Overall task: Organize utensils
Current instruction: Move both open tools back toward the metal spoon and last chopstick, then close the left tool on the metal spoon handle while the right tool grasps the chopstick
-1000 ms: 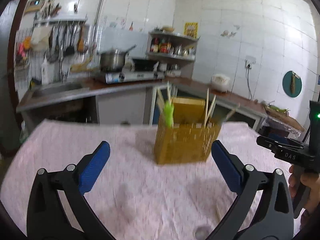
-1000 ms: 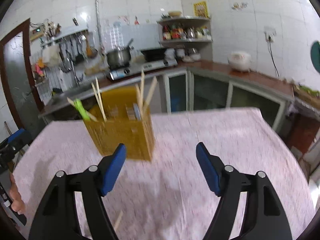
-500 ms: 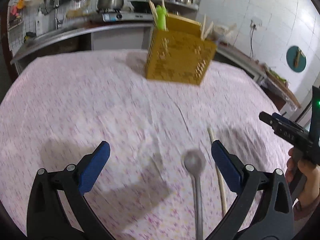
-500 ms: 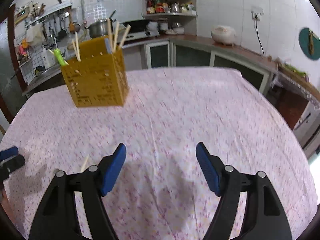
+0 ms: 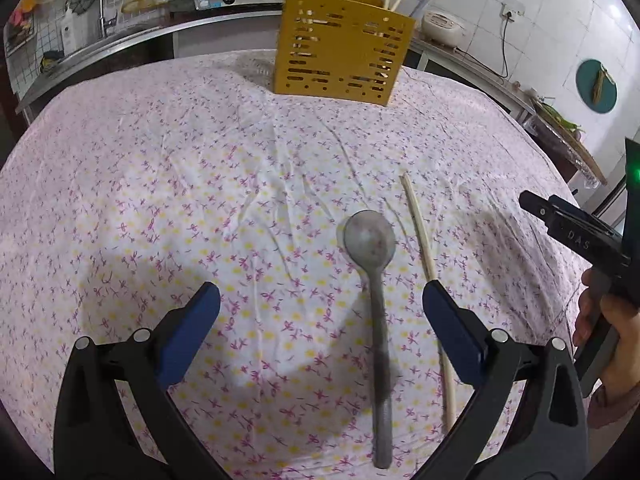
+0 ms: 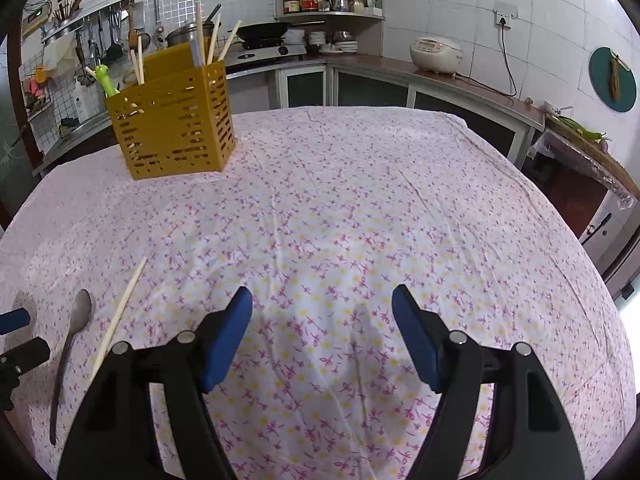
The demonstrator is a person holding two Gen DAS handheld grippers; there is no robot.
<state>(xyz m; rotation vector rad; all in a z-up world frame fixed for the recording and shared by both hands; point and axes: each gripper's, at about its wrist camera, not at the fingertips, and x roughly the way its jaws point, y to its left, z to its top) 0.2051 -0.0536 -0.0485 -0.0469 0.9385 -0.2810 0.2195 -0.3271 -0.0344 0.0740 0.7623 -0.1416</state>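
On the flowered tablecloth [image 5: 200, 168] a grey spoon [image 5: 374, 280] and a single wooden chopstick [image 5: 424, 256] lie side by side, apart, the spoon between the spread fingers of the left gripper [image 5: 320, 304] with nothing pinched. The right gripper [image 6: 322, 308] hangs over bare cloth, its fingers also spread and empty — the chopstick just off its left finger. The yellow slotted utensil holder [image 6: 176, 120] stands upright at the table's far side with chopsticks in it — nothing lies between it and the spoon
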